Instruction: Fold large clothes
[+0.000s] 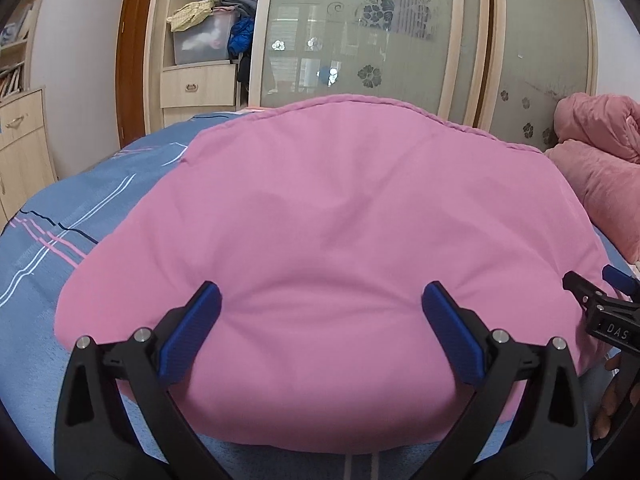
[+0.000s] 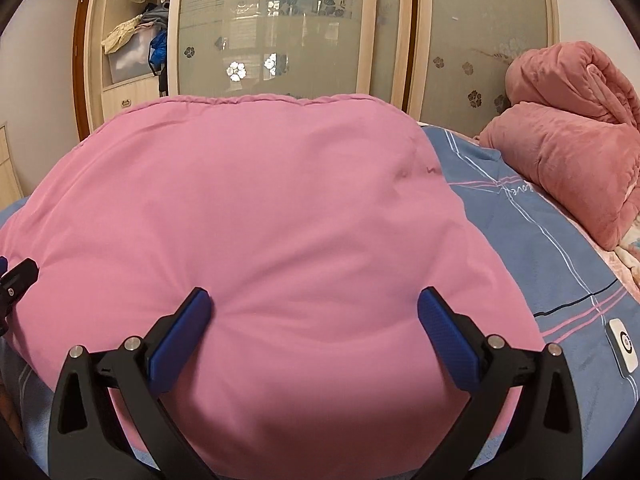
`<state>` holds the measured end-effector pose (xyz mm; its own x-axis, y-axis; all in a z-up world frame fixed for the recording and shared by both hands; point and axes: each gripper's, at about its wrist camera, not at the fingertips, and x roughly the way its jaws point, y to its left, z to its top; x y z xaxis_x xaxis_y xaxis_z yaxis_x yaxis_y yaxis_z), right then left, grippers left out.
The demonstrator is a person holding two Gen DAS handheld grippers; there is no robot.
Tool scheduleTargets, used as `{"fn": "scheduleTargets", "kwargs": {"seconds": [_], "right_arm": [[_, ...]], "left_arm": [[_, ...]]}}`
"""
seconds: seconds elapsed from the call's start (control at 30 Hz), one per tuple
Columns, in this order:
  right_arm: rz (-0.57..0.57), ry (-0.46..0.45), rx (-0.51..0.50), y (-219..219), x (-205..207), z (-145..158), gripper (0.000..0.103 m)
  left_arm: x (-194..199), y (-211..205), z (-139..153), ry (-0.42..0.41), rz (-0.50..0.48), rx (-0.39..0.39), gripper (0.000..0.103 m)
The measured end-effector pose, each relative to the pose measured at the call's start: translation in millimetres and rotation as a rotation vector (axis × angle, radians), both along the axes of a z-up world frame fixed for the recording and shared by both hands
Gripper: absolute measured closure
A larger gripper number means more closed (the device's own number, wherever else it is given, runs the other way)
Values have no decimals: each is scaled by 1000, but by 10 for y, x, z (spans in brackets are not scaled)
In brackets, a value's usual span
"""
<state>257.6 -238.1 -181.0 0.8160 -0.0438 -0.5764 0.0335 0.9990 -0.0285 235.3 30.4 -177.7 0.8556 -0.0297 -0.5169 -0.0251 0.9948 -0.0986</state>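
Pink padded garment (image 1: 340, 240) spread puffy and wide across the bed, gathered hem at the far edge toward the wardrobe, near edge bulging up between both claws. Lying on a blue bedsheet (image 1: 60, 248) with pink, white and dark stripes.

Left claw (image 1: 320, 320) spread wide, blue pads (image 1: 188, 336) pressed down on either side of a soft bulge at the garment's near edge, creases radiating from the left pad; nothing pinched between them. Right claw (image 2: 314, 320) likewise wide apart, pads (image 2: 448, 344) straddling the near edge further right, gripping nothing. Right claw's tip also seen at the right border of the left wrist view, just beside the garment's side.

Small white remote-like device (image 2: 622, 346) on the sheet to the right. Rolled pink fleece blanket (image 2: 560, 140) piled near the bed's far right. Behind, a wardrobe with frosted floral sliding doors (image 1: 360, 40) and an open section stuffed with clothes (image 1: 224, 8).
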Motion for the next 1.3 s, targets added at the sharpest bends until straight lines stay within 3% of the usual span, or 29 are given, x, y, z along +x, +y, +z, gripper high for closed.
{"fn": "scheduleTargets", "kwargs": {"seconds": [0.13, 0.27, 0.4, 0.87, 0.97, 1.03, 1.1, 1.3], "right_arm": [[-36, -12, 51, -71, -186, 158, 1], [-55, -2, 23, -86, -344, 117, 1], [-33, 30, 47, -123, -271, -18, 1], [-44, 17, 27, -53, -297, -1, 1], [-41, 20, 66, -100, -427, 160, 1], [-16, 3, 69, -41, -630, 368, 1], [-6, -30, 50, 66, -949, 634, 1], [-30, -138, -25, 381, -1855, 1169, 1]], "left_arm": [[4, 27, -2, -9, -3, -12, 2], [-11, 82, -12, -27, -14, -46, 2], [5, 34, -8, -24, -10, -28, 2], [-2, 17, 4, -17, -2, -11, 2], [-151, 40, 183, -19, 30, -26, 2], [-483, 122, 383, -73, 38, -137, 2], [-742, 153, 529, -82, 43, -198, 2], [-1406, 30, 1027, -71, 24, -80, 2]]}}
